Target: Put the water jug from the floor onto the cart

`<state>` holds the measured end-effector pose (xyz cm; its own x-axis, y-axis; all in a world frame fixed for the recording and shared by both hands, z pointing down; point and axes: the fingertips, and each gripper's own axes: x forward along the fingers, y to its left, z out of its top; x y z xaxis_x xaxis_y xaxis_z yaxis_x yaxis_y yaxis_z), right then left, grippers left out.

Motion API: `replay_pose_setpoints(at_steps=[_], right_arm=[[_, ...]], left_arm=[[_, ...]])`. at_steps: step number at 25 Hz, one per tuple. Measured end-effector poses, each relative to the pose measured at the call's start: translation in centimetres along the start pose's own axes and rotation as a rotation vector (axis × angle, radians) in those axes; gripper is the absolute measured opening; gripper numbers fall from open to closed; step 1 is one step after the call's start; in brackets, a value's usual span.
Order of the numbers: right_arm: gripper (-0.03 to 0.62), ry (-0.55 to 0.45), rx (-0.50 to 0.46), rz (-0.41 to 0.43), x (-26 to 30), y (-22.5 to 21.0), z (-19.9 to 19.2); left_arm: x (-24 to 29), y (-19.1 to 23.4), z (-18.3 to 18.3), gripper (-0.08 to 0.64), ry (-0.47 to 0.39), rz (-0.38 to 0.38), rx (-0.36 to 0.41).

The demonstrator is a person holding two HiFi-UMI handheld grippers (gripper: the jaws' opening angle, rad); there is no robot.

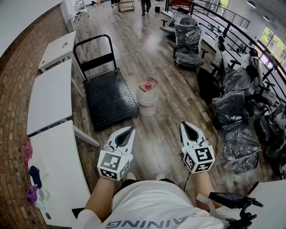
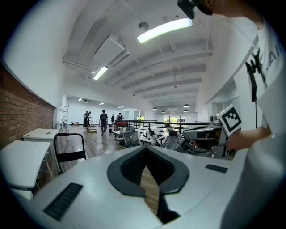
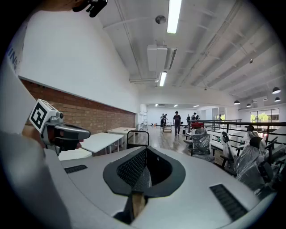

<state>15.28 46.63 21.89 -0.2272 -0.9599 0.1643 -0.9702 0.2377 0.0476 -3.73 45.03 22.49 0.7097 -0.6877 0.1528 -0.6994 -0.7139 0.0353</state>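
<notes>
Wood-plank floor (image 1: 161,134) carries the water jug (image 1: 147,96), upright, just beside the platform cart (image 1: 107,98), at its near right corner. The jug lies ahead, between both grippers and well apart from them. The left gripper (image 1: 132,129) appears slightly nearer than the right gripper (image 1: 182,123). Both sets of jaws are clenched on nothing.

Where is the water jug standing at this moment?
In the head view, the water jug stands on the floor at centre, just right of the black cart.

Cart (image 2: 71,155) deck hidden behind left tongs (image 2: 146,151). Far person (image 1: 145,5) cut off by top edge. Bits (image 1: 35,175) on near-left counter (image 1: 58,174) too blurry to ID.
</notes>
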Motion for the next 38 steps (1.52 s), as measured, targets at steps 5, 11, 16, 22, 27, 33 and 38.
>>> replay_pose_setpoints(at_steps=[5,11,16,22,27,33,38], right_arm=[[0.005,-0.001,0.002,0.001,0.1,0.1,0.1],[0.005,0.003,0.003,0.005,0.3,0.4,-0.1],[0.005,0.001,0.005,0.0,0.2,0.2,-0.1],[0.005,0.008,0.008,0.006,-0.1,-0.1,-0.8],[0.005,0.019,0.007,0.019,-0.3,-2.2,-1.7],[0.005,0.006,0.01,0.041,-0.8,-5.7,-2.2],[0.005,0.025,0.051,0.047,-0.8,-8.7,-4.2]], left_arm=[[-0.2,0.4,0.2,0.002,-0.004,0.007,-0.005],[-0.3,0.5,0.0,0.002,0.001,0.009,-0.01],[-0.2,0.4,0.1,0.002,-0.001,0.007,-0.007],[0.0,0.3,-0.4,0.002,0.001,0.017,-0.013],[1.5,-1.0,-1.0,0.002,0.01,0.041,-0.027],[3.9,-3.8,-0.8,0.002,0.023,0.06,-0.019],[5.6,-5.6,-0.9,0.002,0.039,0.079,-0.001]])
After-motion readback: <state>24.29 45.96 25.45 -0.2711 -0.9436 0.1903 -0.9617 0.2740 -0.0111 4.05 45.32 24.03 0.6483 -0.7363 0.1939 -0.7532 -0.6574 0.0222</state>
